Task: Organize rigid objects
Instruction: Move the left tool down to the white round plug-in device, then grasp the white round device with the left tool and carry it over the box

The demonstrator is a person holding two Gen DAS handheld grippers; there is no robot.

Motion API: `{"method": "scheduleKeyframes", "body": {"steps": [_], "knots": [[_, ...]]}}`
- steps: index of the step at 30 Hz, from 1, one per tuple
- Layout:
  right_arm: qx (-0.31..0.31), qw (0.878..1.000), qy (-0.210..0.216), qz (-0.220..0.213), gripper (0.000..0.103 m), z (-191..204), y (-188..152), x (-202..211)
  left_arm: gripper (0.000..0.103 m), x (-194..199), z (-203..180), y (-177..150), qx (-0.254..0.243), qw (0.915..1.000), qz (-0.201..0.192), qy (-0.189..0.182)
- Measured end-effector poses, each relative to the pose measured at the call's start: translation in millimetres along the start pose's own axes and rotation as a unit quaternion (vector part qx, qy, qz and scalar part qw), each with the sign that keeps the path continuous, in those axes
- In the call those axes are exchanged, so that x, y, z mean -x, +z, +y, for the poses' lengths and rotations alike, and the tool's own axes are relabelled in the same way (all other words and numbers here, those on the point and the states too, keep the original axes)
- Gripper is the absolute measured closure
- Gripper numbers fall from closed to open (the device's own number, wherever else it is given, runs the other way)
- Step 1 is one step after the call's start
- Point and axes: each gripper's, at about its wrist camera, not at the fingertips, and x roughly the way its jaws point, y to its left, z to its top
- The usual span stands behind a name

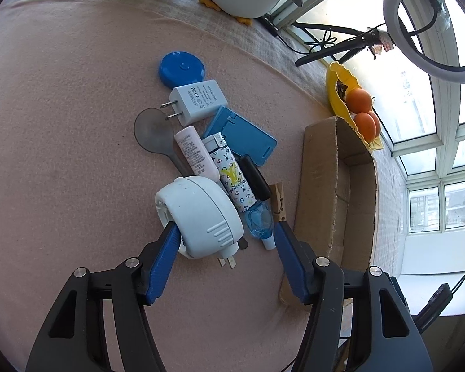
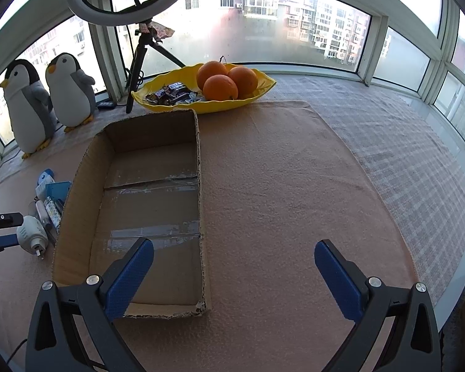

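The step in hand reads as the first pick: the left gripper (image 1: 226, 232) straddles the round white plug adapter (image 1: 198, 217) at the near end of the heap, its left fingertip (image 1: 170, 235) touching the adapter's side, the right one standing off by the small blue bottle (image 1: 258, 220); so the jaws are apart, not yet clamped. The rest of the heap (square white charger (image 1: 193, 100), blue disc (image 1: 181, 68), patterned lighter (image 1: 232, 179), pink tube (image 1: 195, 155)) runs toward twelve o'clock. The cardboard box (image 1: 319, 170) lies at three o'clock, empty in the right wrist view. The right gripper (image 2: 234, 263) hangs wide apart over the near edge of the box, holding nothing. Next, I judge: close fully on the adapter, lift it clear of the blue bottle, carry it toward three o'clock.
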Motion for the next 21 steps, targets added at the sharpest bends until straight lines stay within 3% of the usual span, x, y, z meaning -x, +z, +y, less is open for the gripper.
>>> {"method": "scheduleKeyframes", "body": {"steps": [8,12,21], "knots": [[0.005,1.000,0.003,0.007,0.000,3.0,-2.8,-5.6,0.043,-17.5,3.9,5.4,0.007,0.9997,0.010,0.023],[0.006,1.000,0.002,0.007,0.000,4.6,-1.7,-7.1,0.061,-20.4,-0.4,4.6,-0.002,0.9986,-0.001,0.052],[0.005,1.000,0.002,0.011,0.000,1.3,3.1,-15.5,0.061,-21.7,-11.6,-3.0,-0.039,0.9960,-0.029,0.075]]}}
